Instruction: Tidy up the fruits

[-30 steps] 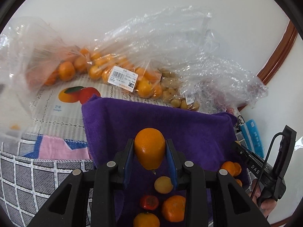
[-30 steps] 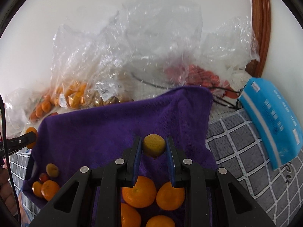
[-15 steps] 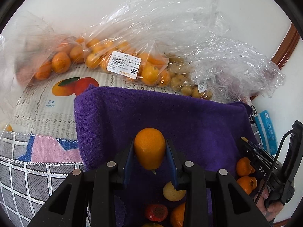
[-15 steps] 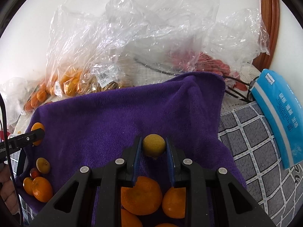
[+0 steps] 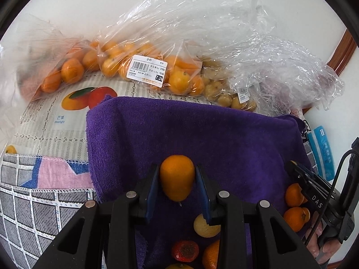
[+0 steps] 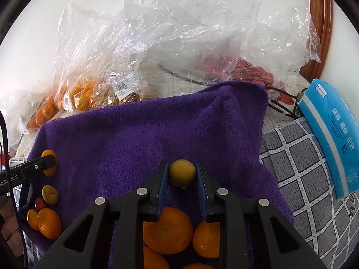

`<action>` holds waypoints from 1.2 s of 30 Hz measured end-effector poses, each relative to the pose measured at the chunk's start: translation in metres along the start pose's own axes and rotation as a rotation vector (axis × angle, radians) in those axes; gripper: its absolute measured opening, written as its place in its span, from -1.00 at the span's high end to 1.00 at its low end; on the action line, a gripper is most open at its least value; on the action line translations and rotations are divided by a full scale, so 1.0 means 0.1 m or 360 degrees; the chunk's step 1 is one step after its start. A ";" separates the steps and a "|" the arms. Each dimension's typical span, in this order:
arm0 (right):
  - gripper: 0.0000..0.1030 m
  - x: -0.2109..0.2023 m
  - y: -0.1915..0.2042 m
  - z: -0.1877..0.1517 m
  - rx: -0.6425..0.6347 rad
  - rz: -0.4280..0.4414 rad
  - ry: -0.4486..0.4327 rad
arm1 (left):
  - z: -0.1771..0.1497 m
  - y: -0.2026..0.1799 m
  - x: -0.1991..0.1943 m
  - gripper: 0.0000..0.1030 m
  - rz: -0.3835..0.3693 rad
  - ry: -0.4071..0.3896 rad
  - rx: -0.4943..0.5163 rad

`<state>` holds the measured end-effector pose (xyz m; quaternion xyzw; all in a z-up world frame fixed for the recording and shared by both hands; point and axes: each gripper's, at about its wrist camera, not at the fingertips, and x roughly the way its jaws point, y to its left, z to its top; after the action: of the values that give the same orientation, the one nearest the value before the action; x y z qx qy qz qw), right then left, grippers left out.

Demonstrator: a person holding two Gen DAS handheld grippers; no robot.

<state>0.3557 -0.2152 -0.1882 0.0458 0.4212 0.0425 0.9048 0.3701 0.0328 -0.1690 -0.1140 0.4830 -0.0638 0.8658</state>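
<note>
My left gripper (image 5: 177,179) is shut on an orange kumquat (image 5: 176,177) and holds it over the purple towel (image 5: 190,130). My right gripper (image 6: 182,173) is shut on a small yellow round fruit (image 6: 182,172) over the same towel (image 6: 134,139). Under the left gripper lie a yellow fruit (image 5: 205,227), a red fruit (image 5: 185,250) and an orange one (image 5: 211,256). Under the right gripper lie several mandarins (image 6: 167,229). The left gripper shows at the towel's left edge in the right wrist view (image 6: 48,162).
Clear plastic bags of oranges and kumquats (image 5: 143,67), yellow fruits (image 5: 224,96) and red fruits (image 6: 253,71) line the wall. A blue packet (image 6: 332,134) lies right of the towel on a grey checked cloth (image 6: 298,163). A mango-print mat (image 5: 67,112) lies left.
Both grippers have moved forward over the towel, still holding their fruits. The bags at the wall look nearer and the fruit piles have slipped lower in view.
</note>
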 end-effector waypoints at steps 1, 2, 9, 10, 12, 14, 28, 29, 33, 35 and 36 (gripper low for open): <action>0.46 0.01 0.00 0.01 0.0003 0.0006 0.0012 | 0.00 0.00 -0.01 0.39 -0.0011 0.0001 -0.0005; 0.40 0.01 0.00 0.01 0.0005 0.0009 0.0017 | 0.01 0.00 -0.02 0.37 -0.0018 0.0001 -0.0005; -0.01 -0.19 0.09 0.04 -0.0035 -0.0031 -0.0028 | 0.02 -0.01 -0.31 0.23 -0.0016 -0.0081 0.0011; -0.03 -0.27 0.11 0.05 -0.0025 -0.0031 -0.0040 | 0.01 -0.02 -0.37 0.21 -0.0016 -0.0093 0.0016; -0.10 -0.39 0.14 0.07 -0.0005 -0.0027 -0.0047 | -0.03 -0.03 -0.48 0.16 -0.0014 -0.0106 0.0034; -0.10 -0.49 0.17 0.07 -0.0002 -0.0029 -0.0028 | -0.09 -0.04 -0.63 0.13 -0.0003 -0.0125 0.0050; -0.10 -1.78 0.36 -0.44 0.0004 -0.0094 -0.0143 | -0.93 -0.28 -1.74 -0.21 0.0037 -0.0270 0.0184; -0.10 -1.88 0.36 -0.49 0.0005 -0.0092 -0.0148 | -1.00 -0.29 -1.82 -0.22 0.0040 -0.0288 0.0189; -0.10 -2.18 0.35 -0.67 0.0001 -0.0133 -0.0174 | -1.24 -0.35 -2.10 -0.32 0.0049 -0.0353 0.0199; -0.12 -2.38 0.34 -0.82 -0.0015 -0.0157 -0.0217 | -1.37 -0.36 -2.23 -0.37 0.0050 -0.0383 0.0200; -0.21 -2.45 0.34 -0.87 -0.0016 -0.0154 -0.0233 | -1.43 -0.37 -2.29 -0.41 0.0053 -0.0400 0.0197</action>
<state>0.1310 -0.2062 -0.0540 0.0238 0.3556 -0.0027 0.9343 0.1280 0.0283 -0.0441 -0.0595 0.3678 -0.0643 0.9258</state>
